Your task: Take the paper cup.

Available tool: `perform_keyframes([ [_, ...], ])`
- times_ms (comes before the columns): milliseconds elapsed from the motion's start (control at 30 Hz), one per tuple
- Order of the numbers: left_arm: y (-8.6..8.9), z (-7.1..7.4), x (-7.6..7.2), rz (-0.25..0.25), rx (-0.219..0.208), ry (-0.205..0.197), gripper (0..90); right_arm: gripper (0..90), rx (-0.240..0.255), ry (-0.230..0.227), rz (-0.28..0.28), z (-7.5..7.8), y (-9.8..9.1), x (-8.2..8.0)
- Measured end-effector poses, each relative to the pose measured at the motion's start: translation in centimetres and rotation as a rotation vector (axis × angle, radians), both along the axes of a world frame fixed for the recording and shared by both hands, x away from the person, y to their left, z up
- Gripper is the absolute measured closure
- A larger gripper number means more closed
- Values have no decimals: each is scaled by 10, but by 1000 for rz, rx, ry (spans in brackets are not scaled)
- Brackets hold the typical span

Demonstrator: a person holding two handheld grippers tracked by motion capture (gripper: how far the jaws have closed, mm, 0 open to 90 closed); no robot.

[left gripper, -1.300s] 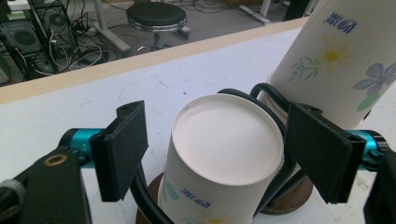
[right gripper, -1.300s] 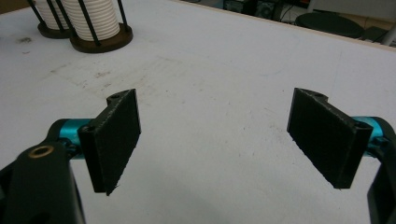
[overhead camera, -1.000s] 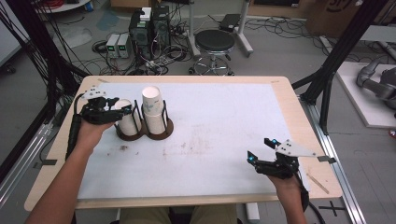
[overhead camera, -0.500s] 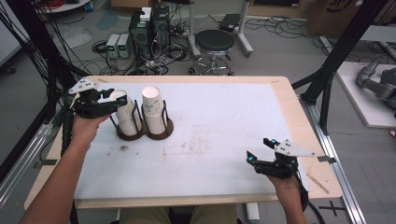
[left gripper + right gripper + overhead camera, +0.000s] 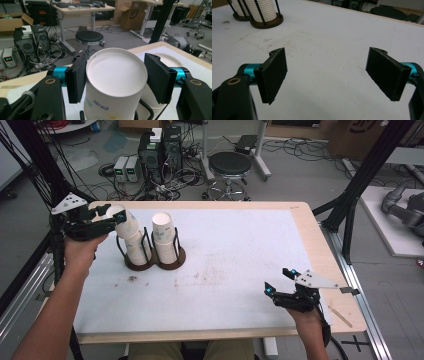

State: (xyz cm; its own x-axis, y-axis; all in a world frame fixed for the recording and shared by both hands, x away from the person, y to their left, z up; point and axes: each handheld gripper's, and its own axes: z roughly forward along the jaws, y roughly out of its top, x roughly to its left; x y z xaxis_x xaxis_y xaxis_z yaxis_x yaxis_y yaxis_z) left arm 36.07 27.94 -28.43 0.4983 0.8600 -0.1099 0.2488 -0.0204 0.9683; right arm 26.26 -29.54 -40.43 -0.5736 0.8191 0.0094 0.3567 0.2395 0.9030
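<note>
left gripper [image 5: 116, 80]: black body, flat black rectangular pads, teal collars behind them, brass-ringed screw on each arm | right gripper [image 5: 329, 75]: same build, worn pad edges | grey three-cornered plate [image 5: 68, 203] on top of each | black cable trailed from each | forearms [image 5: 55, 320] bare, no sleeves

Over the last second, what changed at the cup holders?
The left gripper, shut on the top white paper cup of the left stack, has moved back and to the left, tilting that cup away from the stack in its black wire holder. The right stack of white paper cups and the open right gripper stayed put.
</note>
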Motion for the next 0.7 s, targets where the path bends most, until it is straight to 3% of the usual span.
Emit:
perform_keyframes([
  [300, 3, 1, -28, -85, -58, -20, 373, 178, -3, 3, 9, 0, 2, 0],
  [700, 2, -15, -49, -178, -77, 1, 373, 178, -5, 11, 33, -1, 10, 3],
])
